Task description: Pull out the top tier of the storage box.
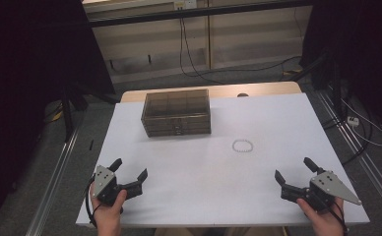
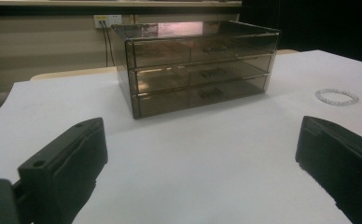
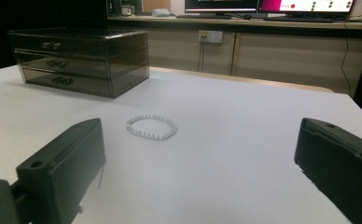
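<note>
Start posture: I have both tools parked at the near edge of the table (image 1: 277, 105), apart from the work, so the middle of the white top lies free for either reach.
Left gripper (image 1: 130, 172): jaws spread wide, nothing between them, pads touching nothing; it hangs just over the tabletop.
Right gripper (image 1: 293, 169): also wide open and empty, hovering over the near right corner.
Bracelet (image 1: 242, 145): a small white beaded ring lying flat, ahead of my right gripper and a little to its left, near enough that I judge that hand will take it; from my left gripper it sits well off to the right.
Drawer box (image 1: 176, 112): a smoky see-through chest of three drawers, all pushed in, standing ahead of my left gripper with its handles facing me; I take that as the reason the left hand waits on this side, to pull a drawer.
Gap: bracelet and box lie well apart, not touching.
</note>
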